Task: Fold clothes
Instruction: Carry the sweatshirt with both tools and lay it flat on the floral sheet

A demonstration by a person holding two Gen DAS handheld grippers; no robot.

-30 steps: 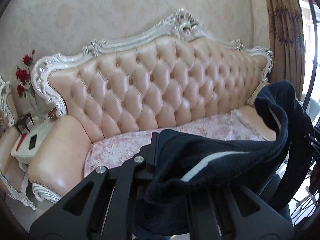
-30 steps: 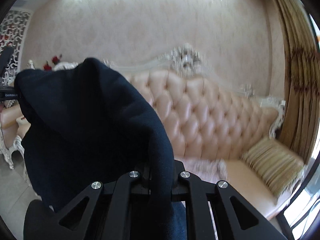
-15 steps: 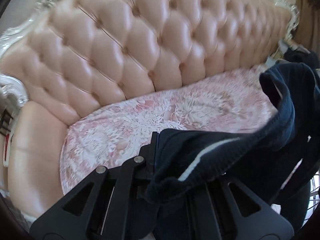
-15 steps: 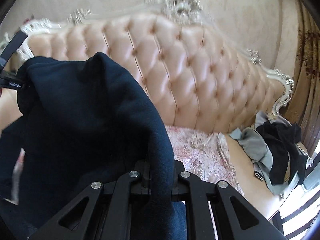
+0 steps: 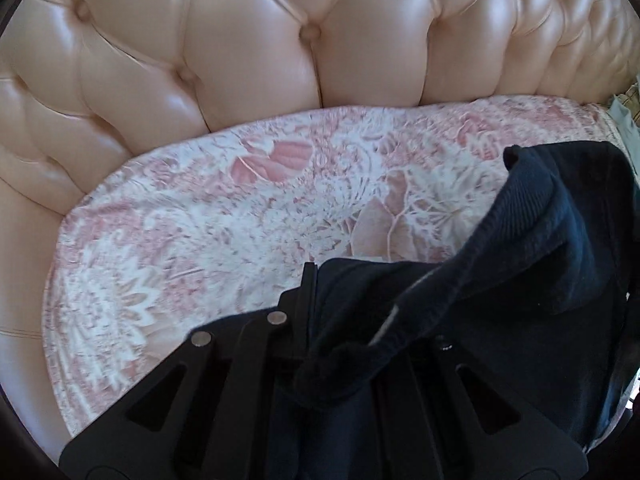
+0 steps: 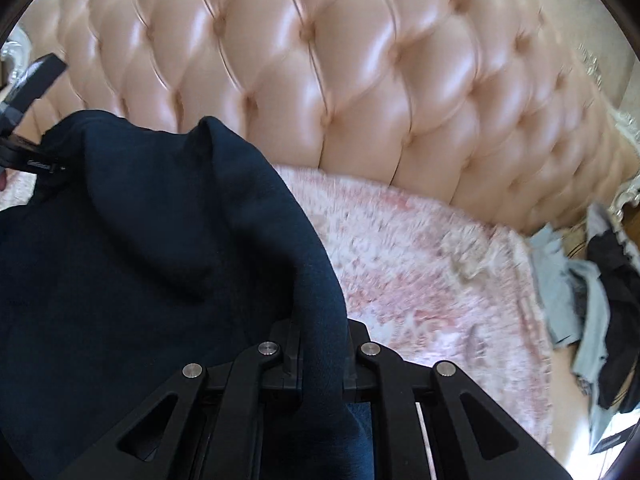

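Both grippers clamp one navy knit garment [image 6: 152, 248], slung between them above the pink floral seat cover [image 5: 224, 216] of a tufted peach leather sofa [image 5: 248, 48]. Left gripper [image 5: 344, 320] pinches a ribbed edge; right gripper [image 6: 320, 344] pinches a fold. Grey and black clothes [image 6: 592, 292] heaped at the sofa's right end.

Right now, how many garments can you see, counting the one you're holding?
3, maybe more. The navy garment hangs between the left gripper and right gripper. A grey garment and a black garment lie piled at the sofa's right end; others may be hidden underneath.
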